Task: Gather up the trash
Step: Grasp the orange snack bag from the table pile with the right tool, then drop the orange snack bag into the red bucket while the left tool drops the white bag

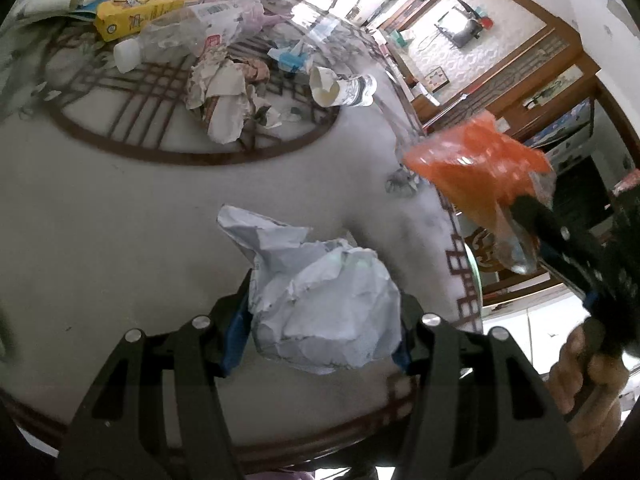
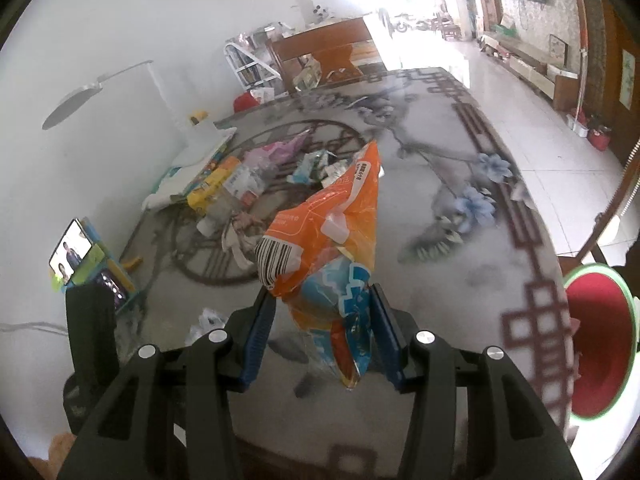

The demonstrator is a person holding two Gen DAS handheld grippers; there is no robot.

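Note:
My left gripper point(image 1: 324, 312) is shut on a crumpled ball of white paper point(image 1: 320, 304), held just above the patterned table point(image 1: 120, 220). In the right wrist view my right gripper point(image 2: 324, 316) is shut on an orange and blue plastic snack bag point(image 2: 332, 248) that sticks up between its blue pads, lifted over the table point(image 2: 460, 272). The same bag point(image 1: 476, 164) and the right gripper's finger point(image 1: 552, 232) show at the right of the left wrist view, past the table's edge. More trash lies in a heap at the table's middle: crumpled paper point(image 1: 224, 92), a clear plastic bottle point(image 1: 160, 44), a paper cup point(image 1: 340, 88), a yellow box point(image 1: 132, 12).
A bin with a red liner and green rim point(image 2: 596, 340) stands by the table's right edge. A phone point(image 2: 70, 250) leans on a stand at the left. A white lamp point(image 2: 92, 92) stands by the wall. A wooden chair point(image 2: 320, 52) sits at the far end. A hand point(image 1: 588, 372) grips the right tool.

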